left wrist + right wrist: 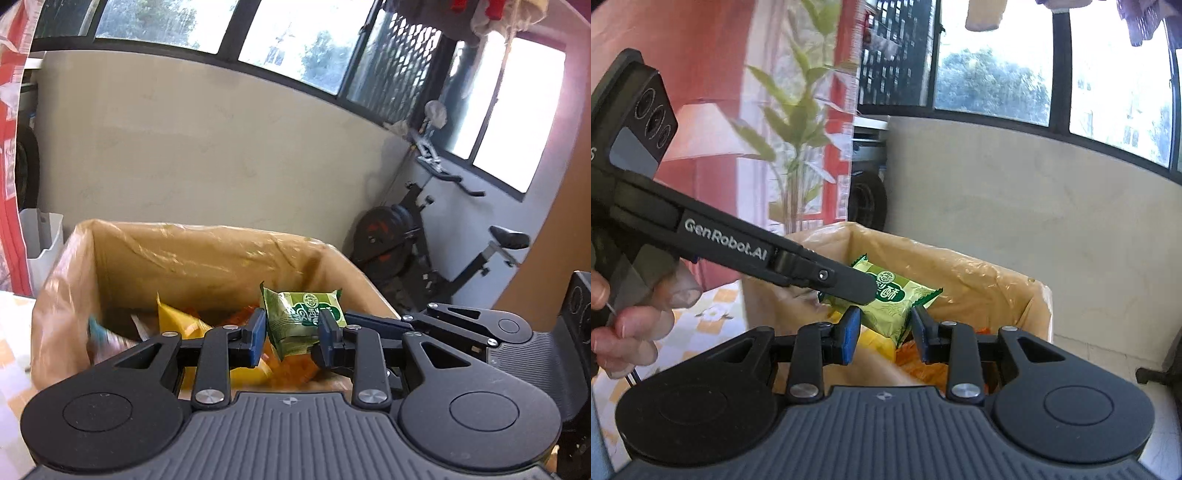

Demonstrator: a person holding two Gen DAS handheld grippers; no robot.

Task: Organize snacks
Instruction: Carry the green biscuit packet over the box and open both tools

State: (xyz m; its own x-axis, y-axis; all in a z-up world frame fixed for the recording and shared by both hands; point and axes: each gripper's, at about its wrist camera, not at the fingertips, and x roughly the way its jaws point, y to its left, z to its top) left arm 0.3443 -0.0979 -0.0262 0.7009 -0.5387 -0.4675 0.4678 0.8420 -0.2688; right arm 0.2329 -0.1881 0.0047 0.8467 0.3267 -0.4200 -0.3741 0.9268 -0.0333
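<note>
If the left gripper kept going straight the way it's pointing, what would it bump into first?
Probably the far inner wall of the lined cardboard box. The left gripper, pinching the green snack packet, points over the snacks there; depth is hard to judge.

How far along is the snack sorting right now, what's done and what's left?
Done: several yellow and orange snack packets already lie in the lined cardboard box. In hand: both the left gripper and right gripper pinch one green snack packet above the box. Left: releasing it somewhere; any snacks outside the box are out of view.
</note>
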